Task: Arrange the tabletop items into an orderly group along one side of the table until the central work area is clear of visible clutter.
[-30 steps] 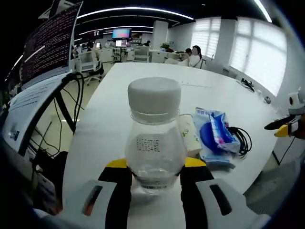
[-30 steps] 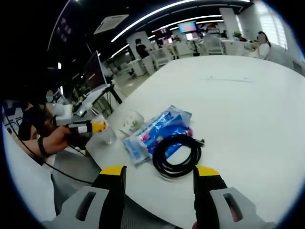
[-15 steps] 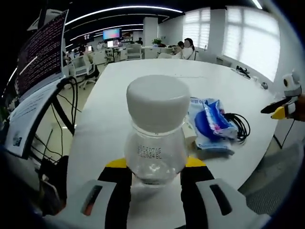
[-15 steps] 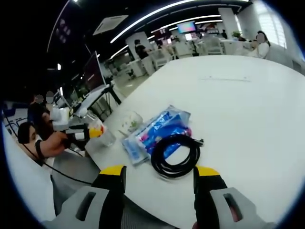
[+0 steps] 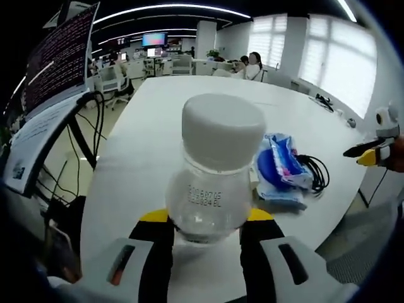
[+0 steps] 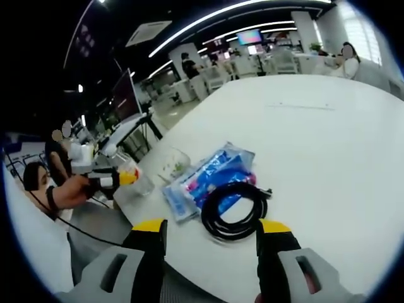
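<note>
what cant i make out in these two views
- Left gripper view: the bottle hides part of the small pack behind it; its printed code is too blurred to read.
- Right gripper view: the coiled cable covers an edge of the blue packet; packet print too small.

Your left gripper (image 5: pixel 204 221) has two broad pale-grey jaws, each capped with a yellow tip over a black inner pad, and each grey body carries a dark slot with a small orange mark. Your right gripper (image 6: pixel 211 230) is built the same: grey shells, black pads, yellow tips. A thin dark band circles your left wrist (image 6: pixel 52 197), with a dark cable trailing below.
</note>
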`<act>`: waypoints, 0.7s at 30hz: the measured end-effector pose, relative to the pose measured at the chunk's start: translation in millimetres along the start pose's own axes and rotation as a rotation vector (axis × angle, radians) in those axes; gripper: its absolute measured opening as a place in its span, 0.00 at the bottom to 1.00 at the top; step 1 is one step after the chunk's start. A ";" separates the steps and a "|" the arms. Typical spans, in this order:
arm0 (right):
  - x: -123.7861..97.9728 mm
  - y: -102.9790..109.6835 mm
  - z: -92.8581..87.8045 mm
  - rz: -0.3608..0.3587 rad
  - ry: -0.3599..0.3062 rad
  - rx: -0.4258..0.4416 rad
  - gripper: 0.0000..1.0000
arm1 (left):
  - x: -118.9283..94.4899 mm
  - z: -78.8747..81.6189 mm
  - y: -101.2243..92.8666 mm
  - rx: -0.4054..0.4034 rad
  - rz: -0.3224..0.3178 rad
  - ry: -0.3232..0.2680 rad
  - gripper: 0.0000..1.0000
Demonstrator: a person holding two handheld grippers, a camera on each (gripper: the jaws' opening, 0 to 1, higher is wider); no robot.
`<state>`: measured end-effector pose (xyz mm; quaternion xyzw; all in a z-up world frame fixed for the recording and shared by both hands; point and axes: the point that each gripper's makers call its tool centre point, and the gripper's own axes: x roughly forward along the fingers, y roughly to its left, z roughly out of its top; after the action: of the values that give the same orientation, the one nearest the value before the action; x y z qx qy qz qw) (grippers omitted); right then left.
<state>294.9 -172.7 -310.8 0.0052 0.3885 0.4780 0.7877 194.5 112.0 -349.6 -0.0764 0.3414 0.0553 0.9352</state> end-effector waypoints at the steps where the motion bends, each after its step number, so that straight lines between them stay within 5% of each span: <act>1: -0.1 -0.1 0.3 -0.001 -0.002 0.001 0.58 | -0.2 0.0 -0.4 -0.004 0.001 -0.002 0.40; 21: -1.8 -1.9 -3.1 -0.005 -0.005 0.010 0.58 | -14.8 12.2 -10.6 -0.166 0.054 -0.038 0.46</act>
<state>294.0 -176.2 -312.6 0.0093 0.3888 0.4741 0.7899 192.5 103.1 -329.7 -0.1432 0.3199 0.1098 0.9301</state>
